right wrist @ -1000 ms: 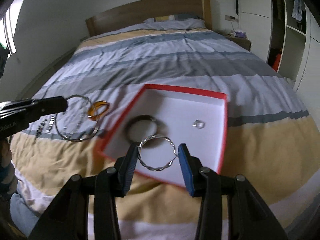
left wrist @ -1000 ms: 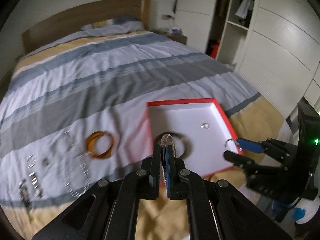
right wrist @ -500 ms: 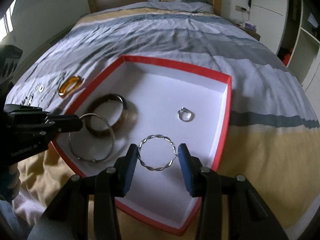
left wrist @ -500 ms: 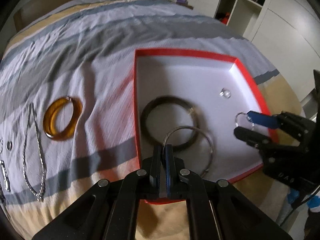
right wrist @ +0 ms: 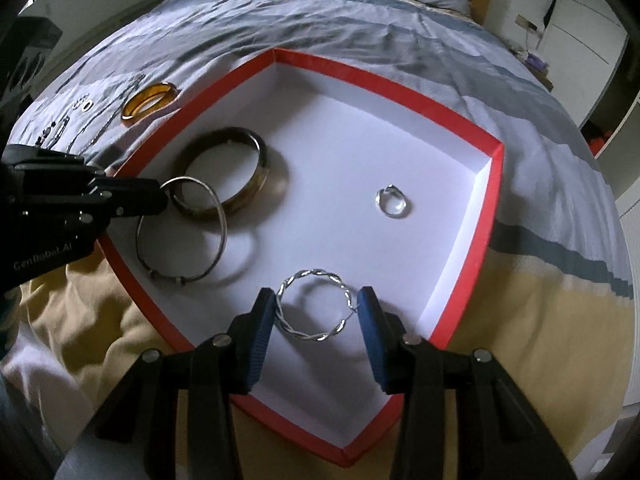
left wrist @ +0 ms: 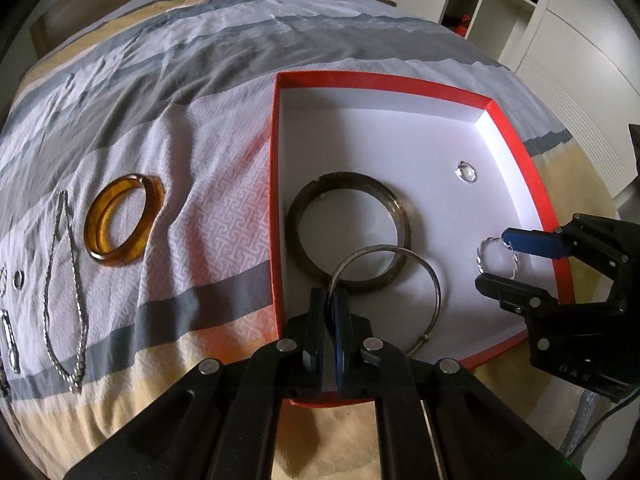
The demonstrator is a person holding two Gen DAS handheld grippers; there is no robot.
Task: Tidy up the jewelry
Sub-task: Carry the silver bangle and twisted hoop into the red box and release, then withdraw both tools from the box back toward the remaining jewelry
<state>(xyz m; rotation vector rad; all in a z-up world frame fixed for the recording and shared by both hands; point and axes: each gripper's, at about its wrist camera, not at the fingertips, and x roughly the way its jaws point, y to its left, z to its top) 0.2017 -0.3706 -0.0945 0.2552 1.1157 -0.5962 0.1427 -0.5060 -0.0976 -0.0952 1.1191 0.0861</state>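
Two bangles over the box (right wrist: 496, 184)
Left hand-held gripper (left wrist: 333, 304) pinches the thin bangle (left wrist: 434, 280) at 9 o'clock; right hand-held gripper (right wrist: 316, 312) spans the light, springy twisted bangle (right wrist: 314, 306).

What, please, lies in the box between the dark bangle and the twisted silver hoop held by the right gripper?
Only bare white box floor; the right wrist view shows it between the dark bangle and the twisted hoop.

"GenRobot.AI" on left tongs (right wrist: 158, 196) body; "DAS" on right tongs (left wrist: 494, 260) body.
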